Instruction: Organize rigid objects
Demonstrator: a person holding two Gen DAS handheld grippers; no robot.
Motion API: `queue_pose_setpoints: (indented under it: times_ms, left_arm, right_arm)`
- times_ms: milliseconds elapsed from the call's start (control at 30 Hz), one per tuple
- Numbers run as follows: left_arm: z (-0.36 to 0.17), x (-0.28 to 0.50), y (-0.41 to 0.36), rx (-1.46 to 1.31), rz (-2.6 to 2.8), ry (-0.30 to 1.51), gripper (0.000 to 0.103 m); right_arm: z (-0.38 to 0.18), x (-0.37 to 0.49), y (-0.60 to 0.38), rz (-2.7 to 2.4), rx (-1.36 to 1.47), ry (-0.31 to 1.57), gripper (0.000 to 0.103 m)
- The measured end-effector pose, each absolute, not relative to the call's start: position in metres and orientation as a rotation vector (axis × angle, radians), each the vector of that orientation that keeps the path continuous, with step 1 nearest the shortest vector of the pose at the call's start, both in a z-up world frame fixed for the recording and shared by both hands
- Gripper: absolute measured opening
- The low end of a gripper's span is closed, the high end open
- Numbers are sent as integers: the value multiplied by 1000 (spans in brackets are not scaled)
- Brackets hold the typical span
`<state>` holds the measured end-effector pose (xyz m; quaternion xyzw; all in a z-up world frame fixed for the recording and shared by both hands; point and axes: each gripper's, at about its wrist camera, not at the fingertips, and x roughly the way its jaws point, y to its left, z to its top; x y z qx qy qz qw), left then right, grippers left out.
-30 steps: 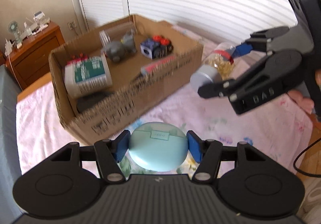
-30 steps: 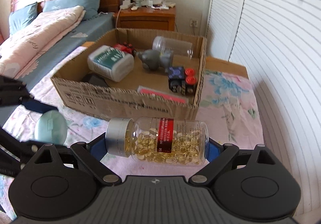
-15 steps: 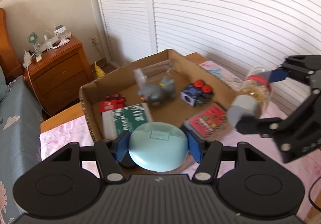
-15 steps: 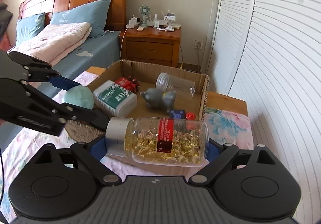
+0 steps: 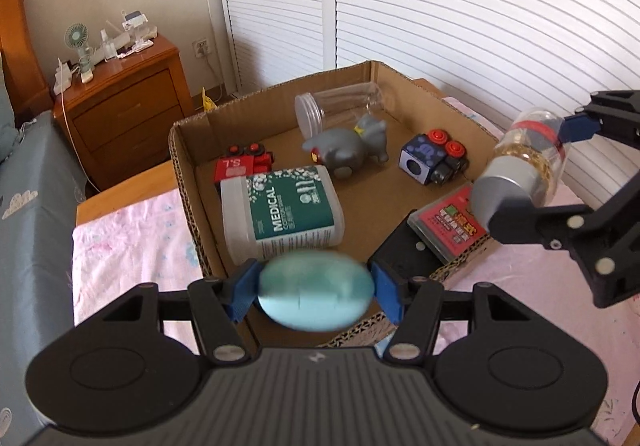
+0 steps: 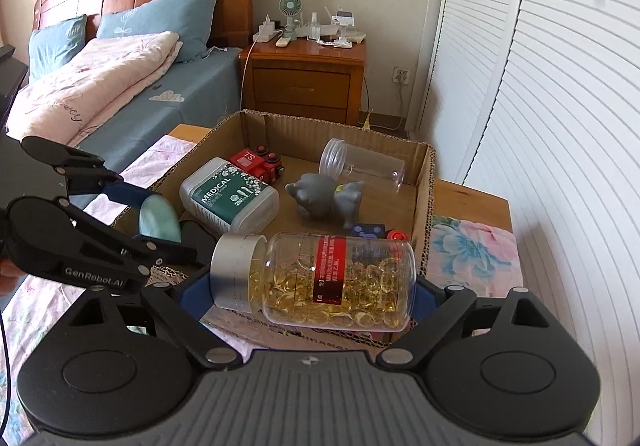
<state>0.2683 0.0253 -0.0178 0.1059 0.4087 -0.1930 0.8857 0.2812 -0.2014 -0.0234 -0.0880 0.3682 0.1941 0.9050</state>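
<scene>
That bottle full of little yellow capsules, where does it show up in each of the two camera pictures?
Left wrist view: the capsule bottle is at the right edge, held over the cardboard box's right side.
Right wrist view: the capsule bottle lies crosswise, centre foreground, between that gripper's own fingers.
Shared landmark: the white and green Medical container inside the box.

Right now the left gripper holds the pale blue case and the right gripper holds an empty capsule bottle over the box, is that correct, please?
Not quite: the bottle in the right gripper is not empty; the right wrist view shows it partly filled with yellow capsules. The rest stands: the left gripper holds the pale blue case, and both are over the box.
</scene>
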Motion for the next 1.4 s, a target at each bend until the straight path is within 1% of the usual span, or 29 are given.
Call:
queue_pose_setpoints:
  times_ms: [33, 100, 133, 167, 333, 567, 600, 633, 667, 733, 933, 1133, 1400]
  left_arm:
    - [-17, 267, 26, 214, -399, 845, 62]
    - [-14, 264, 28, 196, -397, 836, 71]
    - [-12, 263, 30, 184, -390, 827, 85]
    - [-9, 260, 32, 172, -378, 814, 93]
    - [0, 242, 43, 180, -307, 739, 95]
    - [6, 211, 51, 172, -230, 696, 96]
    - [7, 207, 51, 168, -228, 688, 96]
    - [8, 203, 51, 161, -228, 680, 96]
    - [9, 200, 50, 155, -225, 676, 96]
    - [10, 195, 49, 145, -217, 667, 97]
    - [13, 184, 46, 131, -155, 657, 97]
    - [11, 175, 41, 116, -92, 705, 97]
    - [1, 158, 32, 89, -37, 790, 97]
  right_arm:
    - [-24, 283, -200, 402, -185, 764, 96]
    - [-25, 285, -197, 402, -189, 769, 96]
    - [-26, 287, -195, 401, -193, 771, 96]
    - [-27, 289, -194, 399, -196, 772, 96]
    - [-31, 307, -185, 391, -202, 780, 96]
    - [-41, 340, -174, 366, -172, 810, 96]
    - [-43, 343, -172, 364, -170, 814, 97]
    - [-44, 346, -171, 360, -166, 813, 102]
    - [-43, 346, -170, 352, -161, 805, 103]
    - [-40, 343, -171, 340, -144, 790, 103]
    - [-23, 313, -174, 262, -172, 786, 103]
    - [-19, 270, -186, 150, -190, 816, 103]
    - [-32, 217, -203, 77, -56, 873, 103]
